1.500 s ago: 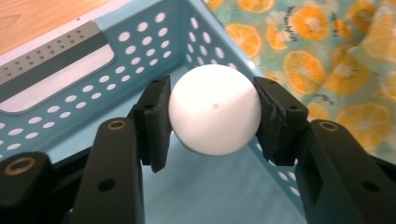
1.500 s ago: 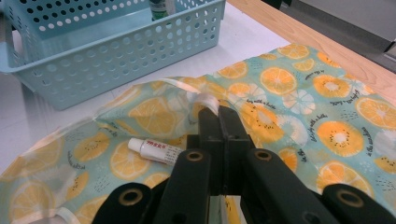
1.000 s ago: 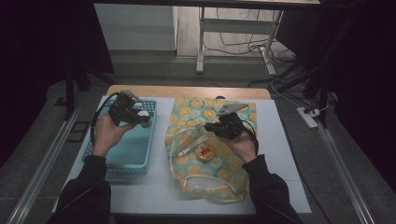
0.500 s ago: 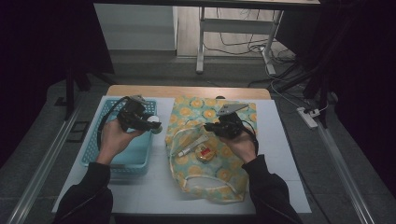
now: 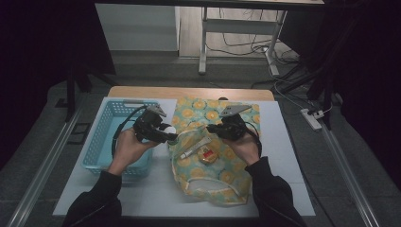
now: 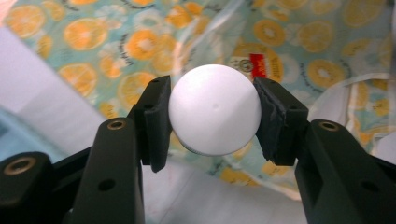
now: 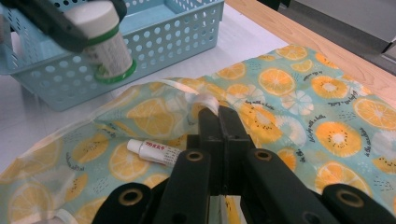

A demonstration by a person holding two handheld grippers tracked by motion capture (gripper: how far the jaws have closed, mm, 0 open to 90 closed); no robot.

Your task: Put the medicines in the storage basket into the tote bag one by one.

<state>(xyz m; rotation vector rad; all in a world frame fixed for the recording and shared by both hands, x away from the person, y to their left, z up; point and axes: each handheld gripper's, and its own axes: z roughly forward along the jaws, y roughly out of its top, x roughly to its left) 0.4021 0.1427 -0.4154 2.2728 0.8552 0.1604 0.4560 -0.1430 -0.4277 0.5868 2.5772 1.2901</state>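
Note:
A white bottle [image 6: 214, 115] with a green band [image 7: 109, 49] is clamped between the jaws of my left gripper [image 5: 165, 134]. It hangs over the left edge of an orange-slice print bag [image 5: 213, 170], just right of the blue basket [image 5: 101, 142]. My right gripper [image 7: 218, 116] is shut on the bag's clear upper rim [image 7: 205, 101] and lifts it, so the mouth faces the bottle. Inside the bag lie a white tube [image 7: 156, 151] and a small red and yellow item [image 5: 207, 153]. In the high view the right gripper [image 5: 211, 128] is over the bag's middle.
The bag and basket rest on a white mat [image 5: 293, 156] over a wooden table [image 5: 189, 92]. The basket's perforated wall [image 7: 187, 32] stands close behind the bottle. A metal frame and cables [image 5: 246, 47] lie on the floor beyond the table.
My left gripper has carried the bottle rightward from above the basket to the bag's left edge. The right gripper has stayed shut on the bag's rim.

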